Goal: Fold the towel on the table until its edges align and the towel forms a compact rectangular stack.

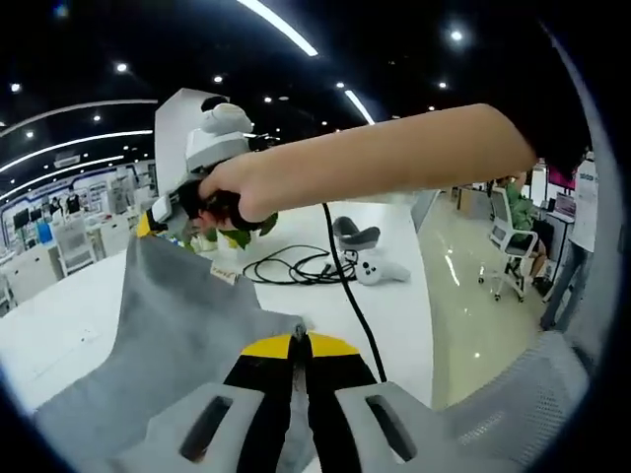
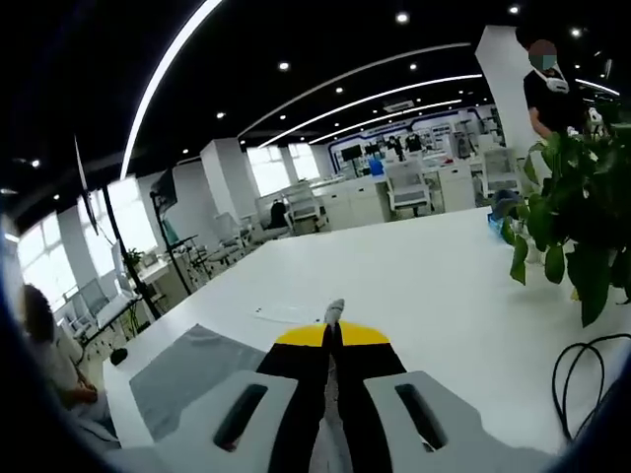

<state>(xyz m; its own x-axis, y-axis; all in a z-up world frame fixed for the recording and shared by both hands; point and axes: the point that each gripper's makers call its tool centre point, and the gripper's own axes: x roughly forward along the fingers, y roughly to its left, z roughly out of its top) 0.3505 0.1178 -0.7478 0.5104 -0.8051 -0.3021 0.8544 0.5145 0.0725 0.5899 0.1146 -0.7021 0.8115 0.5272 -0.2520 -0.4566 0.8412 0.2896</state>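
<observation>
A grey towel (image 1: pixel 182 340) hangs stretched above the white table (image 1: pixel 59 335). In the left gripper view my left gripper (image 1: pixel 299 345) is shut on one corner of it, cloth showing between the yellow tips. The right gripper (image 1: pixel 163 212), held by a person's hand (image 1: pixel 232 192), pinches the towel's far corner at upper left. In the right gripper view my right gripper (image 2: pixel 332 333) is shut with a sliver of grey towel (image 2: pixel 334 310) poking out between its tips. More of the towel (image 2: pixel 187 372) hangs at lower left over the table (image 2: pixel 424 286).
A black cable coil (image 1: pixel 296 268), a white controller (image 1: pixel 380 271) and a grey object (image 1: pixel 355 235) lie on the table to the right. A green plant (image 2: pixel 572 227) stands at the right, a cable (image 2: pixel 587 379) beside it. A slip of paper (image 2: pixel 281 315) lies on the table. Office chairs and people stand beyond.
</observation>
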